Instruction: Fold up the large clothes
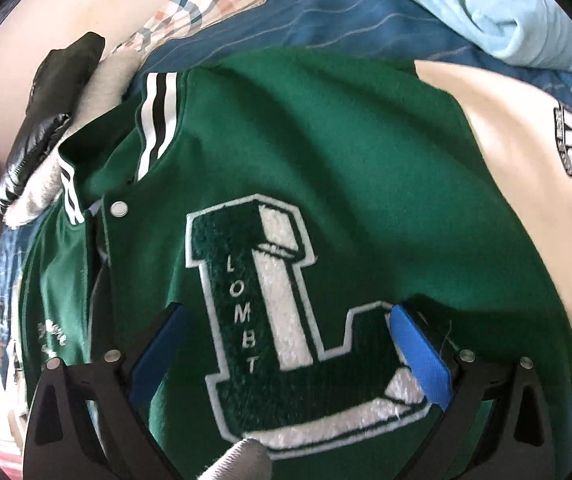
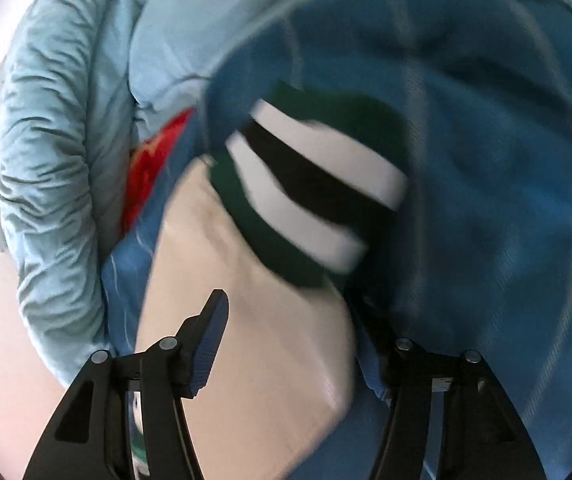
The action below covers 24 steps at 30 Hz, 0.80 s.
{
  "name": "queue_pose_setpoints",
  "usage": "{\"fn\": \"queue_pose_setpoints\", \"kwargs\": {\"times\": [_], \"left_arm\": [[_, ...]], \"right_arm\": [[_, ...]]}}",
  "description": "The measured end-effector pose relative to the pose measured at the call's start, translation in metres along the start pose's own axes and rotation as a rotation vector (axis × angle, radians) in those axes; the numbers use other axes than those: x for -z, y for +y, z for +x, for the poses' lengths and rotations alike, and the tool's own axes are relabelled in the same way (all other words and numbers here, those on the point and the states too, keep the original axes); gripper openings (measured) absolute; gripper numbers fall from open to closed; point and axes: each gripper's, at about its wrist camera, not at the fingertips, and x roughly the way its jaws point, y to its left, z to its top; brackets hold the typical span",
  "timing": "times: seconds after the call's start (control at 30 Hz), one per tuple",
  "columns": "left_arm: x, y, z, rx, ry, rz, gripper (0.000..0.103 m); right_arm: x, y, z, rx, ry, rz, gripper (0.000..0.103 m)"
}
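A green varsity jacket (image 1: 326, 152) with a large white "L" patch (image 1: 286, 312) lies on a blue bedsheet (image 1: 286, 20). Its cream sleeve (image 1: 526, 168) stretches to the right. My left gripper (image 1: 286, 340) is open and hovers just above the patch, its blue pads (image 1: 422, 360) apart and empty. In the right wrist view my right gripper (image 2: 286, 320) straddles the cream sleeve (image 2: 254, 320) just behind the green, white and black striped cuff (image 2: 310, 184). Its left finger (image 2: 210, 332) shows; the right finger is hidden behind the sleeve. That view is motion-blurred.
A black shiny garment (image 1: 46, 112) and grey fabric (image 1: 102, 88) lie at the far left. A plaid cloth (image 1: 214, 4) and a light blue quilt (image 2: 58, 160) bunch along the back of the bed. Something red (image 2: 154, 164) shows under the quilt.
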Motion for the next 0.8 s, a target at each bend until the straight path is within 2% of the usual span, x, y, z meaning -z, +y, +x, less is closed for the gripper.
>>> {"fn": "queue_pose_setpoints", "kwargs": {"times": [0.03, 0.07, 0.1, 0.13, 0.17, 0.27, 0.4, 0.47, 0.57, 0.67, 0.8], "left_arm": [[-0.001, 0.002, 0.001, 0.016, -0.004, -0.007, 0.103], [-0.003, 0.003, 0.003, 0.037, -0.001, -0.015, 0.103], [-0.007, 0.004, 0.006, 0.05, 0.01, -0.02, 0.103], [-0.011, 0.007, 0.008, 0.062, 0.024, -0.026, 0.103], [-0.014, 0.006, 0.009, 0.068, 0.037, -0.029, 0.103], [-0.02, 0.009, 0.004, 0.08, 0.07, -0.052, 0.103], [-0.02, 0.026, -0.014, 0.091, 0.064, -0.115, 0.103], [-0.018, 0.037, -0.024, 0.074, 0.071, -0.137, 0.103], [-0.009, 0.062, -0.038, 0.051, 0.074, -0.18, 0.103], [0.003, 0.103, -0.047, 0.024, 0.081, -0.239, 0.103], [0.036, 0.181, -0.055, -0.049, 0.105, -0.342, 0.103]], "right_arm": [[-0.006, 0.008, 0.004, 0.01, -0.003, -0.015, 0.062], [-0.011, 0.015, 0.006, 0.016, -0.001, -0.027, 0.057], [-0.017, 0.017, 0.001, 0.01, 0.003, -0.047, 0.042], [-0.024, 0.029, 0.005, 0.0, 0.025, -0.081, 0.012], [-0.03, 0.045, 0.002, 0.016, 0.019, -0.111, 0.011], [-0.039, 0.08, -0.03, -0.033, -0.037, -0.19, 0.01], [-0.024, 0.144, -0.081, -0.153, -0.09, -0.261, 0.009], [-0.009, 0.173, -0.098, -0.198, -0.087, -0.309, 0.009], [0.029, 0.226, -0.126, -0.258, -0.069, -0.411, 0.009], [0.078, 0.271, -0.147, -0.313, -0.037, -0.504, 0.009], [0.174, 0.324, -0.157, -0.353, 0.035, -0.639, 0.009]]}}
